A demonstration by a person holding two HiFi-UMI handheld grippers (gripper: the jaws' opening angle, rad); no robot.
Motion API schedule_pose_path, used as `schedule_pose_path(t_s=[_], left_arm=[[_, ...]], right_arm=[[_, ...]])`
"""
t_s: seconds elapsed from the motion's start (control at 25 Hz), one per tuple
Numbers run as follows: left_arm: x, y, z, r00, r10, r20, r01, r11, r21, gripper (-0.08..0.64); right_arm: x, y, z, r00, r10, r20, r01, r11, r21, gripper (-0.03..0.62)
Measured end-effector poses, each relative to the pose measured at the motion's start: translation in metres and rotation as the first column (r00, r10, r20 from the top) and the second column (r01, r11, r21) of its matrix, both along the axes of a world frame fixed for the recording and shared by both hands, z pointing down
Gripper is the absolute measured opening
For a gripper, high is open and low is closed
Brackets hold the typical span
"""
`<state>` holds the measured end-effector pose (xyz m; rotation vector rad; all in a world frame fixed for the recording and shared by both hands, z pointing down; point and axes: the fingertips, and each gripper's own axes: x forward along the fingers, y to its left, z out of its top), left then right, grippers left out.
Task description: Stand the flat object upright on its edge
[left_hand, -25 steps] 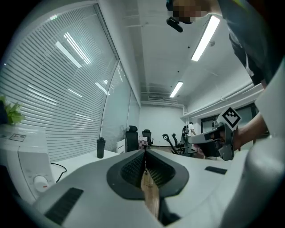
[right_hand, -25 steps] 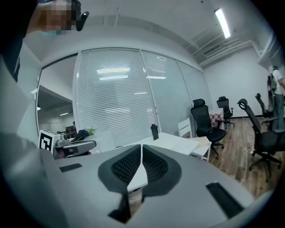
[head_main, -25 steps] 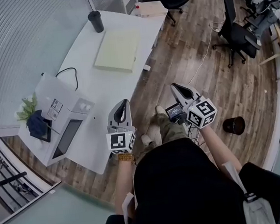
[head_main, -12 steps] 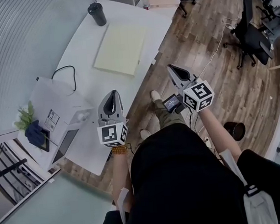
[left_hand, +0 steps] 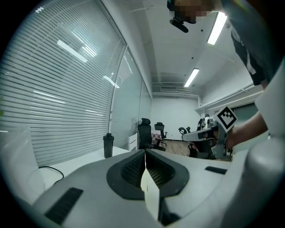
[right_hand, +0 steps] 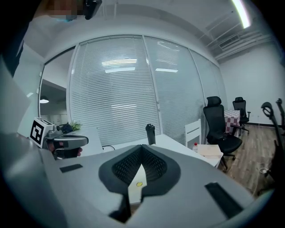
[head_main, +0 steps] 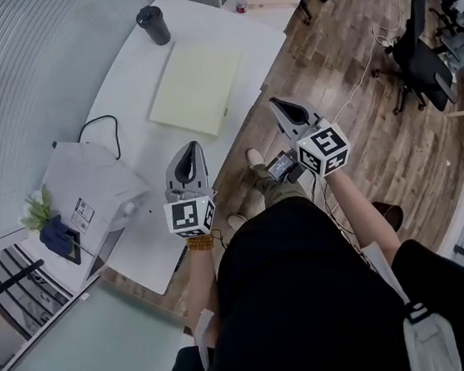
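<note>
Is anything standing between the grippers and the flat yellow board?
Nothing visible. Bare table lies between the left gripper and the board. The right gripper is over the floor beside it. The cup stands beyond the board.

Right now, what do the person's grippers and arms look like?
Both the left gripper and right gripper are grey tapered shells with dark ribbed pads, each carrying a white cube with black square markers. Black top; yellowish bracelet at the left wrist.
</note>
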<state>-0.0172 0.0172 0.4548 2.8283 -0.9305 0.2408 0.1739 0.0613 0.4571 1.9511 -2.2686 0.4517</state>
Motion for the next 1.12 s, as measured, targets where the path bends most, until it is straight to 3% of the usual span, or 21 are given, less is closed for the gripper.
schedule_pose_path(t_s=[0.32, 0.56, 1.0, 1.04, 1.12], left_arm=[[-0.019, -0.024, 0.015, 0.997, -0.061, 0.051, 0.063, 0.997, -0.036, 0.008], [-0.003, -0.05, 0.023, 0.99, -0.113, 0.086, 0.118, 0.991, -0.056, 0.008], [0.017, -0.098, 0.086, 0.957, -0.152, 0.249, 0.195, 0.968, -0.156, 0.009], [0.015, -0.106, 0.091, 0.954, -0.153, 0.257, 0.201, 0.965, -0.168, 0.015], [0.009, -0.126, 0.101, 0.95, -0.165, 0.263, 0.222, 0.954, -0.203, 0.1]], right_arm=[[0.002, -0.019, 0.019, 0.997, -0.014, 0.079, 0.018, 0.998, -0.052, 0.008], [0.027, -0.051, 0.031, 0.993, -0.05, 0.105, 0.057, 0.996, -0.068, 0.008], [0.062, -0.103, 0.08, 0.975, -0.093, 0.2, 0.127, 0.978, -0.164, 0.008], [0.062, -0.107, 0.087, 0.973, -0.089, 0.211, 0.128, 0.975, -0.179, 0.008], [0.06, -0.113, 0.1, 0.968, -0.079, 0.239, 0.133, 0.967, -0.219, 0.009]])
